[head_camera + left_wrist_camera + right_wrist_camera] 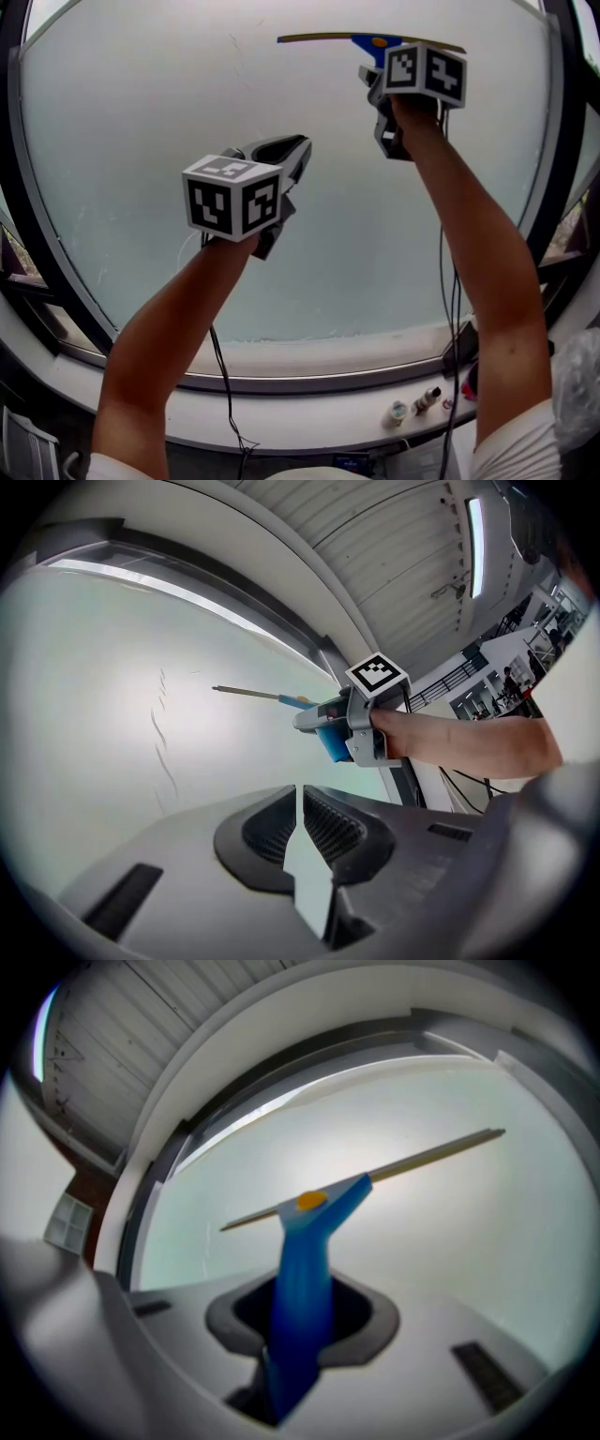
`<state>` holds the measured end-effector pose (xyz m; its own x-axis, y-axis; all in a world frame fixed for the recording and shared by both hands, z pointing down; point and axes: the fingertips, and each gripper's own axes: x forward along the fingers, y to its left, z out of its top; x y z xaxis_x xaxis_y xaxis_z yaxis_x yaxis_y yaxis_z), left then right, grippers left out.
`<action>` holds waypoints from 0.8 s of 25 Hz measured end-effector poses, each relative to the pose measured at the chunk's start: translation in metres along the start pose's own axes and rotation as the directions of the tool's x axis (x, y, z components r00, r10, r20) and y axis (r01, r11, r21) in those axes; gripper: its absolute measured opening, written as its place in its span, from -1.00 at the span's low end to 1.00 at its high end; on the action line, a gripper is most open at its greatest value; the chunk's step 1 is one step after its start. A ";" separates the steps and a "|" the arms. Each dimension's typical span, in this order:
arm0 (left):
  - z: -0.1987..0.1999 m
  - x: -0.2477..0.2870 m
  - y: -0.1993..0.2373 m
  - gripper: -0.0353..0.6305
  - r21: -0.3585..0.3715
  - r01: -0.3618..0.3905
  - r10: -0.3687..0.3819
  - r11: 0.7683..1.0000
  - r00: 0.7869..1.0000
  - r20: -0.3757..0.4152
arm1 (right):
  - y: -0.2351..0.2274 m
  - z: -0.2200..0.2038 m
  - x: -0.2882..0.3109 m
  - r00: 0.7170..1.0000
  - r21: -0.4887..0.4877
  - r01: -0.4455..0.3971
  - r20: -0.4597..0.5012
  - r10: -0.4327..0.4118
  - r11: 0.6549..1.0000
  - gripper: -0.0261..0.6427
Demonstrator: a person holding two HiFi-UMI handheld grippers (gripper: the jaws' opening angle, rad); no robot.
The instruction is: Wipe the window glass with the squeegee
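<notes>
A squeegee with a blue handle and a long thin blade lies against the top of the frosted window glass. My right gripper is shut on the handle, and the blade runs slantwise across the pane ahead of it. My left gripper hovers lower and to the left, close to the glass. Its jaws are shut with nothing between them. From the left gripper view the squeegee and the right gripper show up and to the right. Thin wavy streaks mark the glass.
A dark window frame rings the pane. The white sill below holds two small items and a black object. Cables hang from both grippers. A white bag sits at the right.
</notes>
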<state>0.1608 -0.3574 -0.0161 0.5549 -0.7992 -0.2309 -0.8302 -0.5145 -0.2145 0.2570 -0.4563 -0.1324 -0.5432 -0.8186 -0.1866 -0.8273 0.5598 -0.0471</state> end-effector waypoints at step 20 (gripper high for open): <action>0.028 0.019 -0.008 -0.75 0.057 0.040 -0.042 0.998 0.999 0.031 | -0.001 0.027 0.037 0.999 0.006 -0.054 -0.002 0.054 0.999 -0.61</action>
<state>0.1791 -0.3598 -0.0458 0.5908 -0.7669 -0.2508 -0.8028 -0.5279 -0.2772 0.2413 -0.4840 -0.1659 -0.5871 -0.7876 -0.1869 -0.7962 0.6036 -0.0426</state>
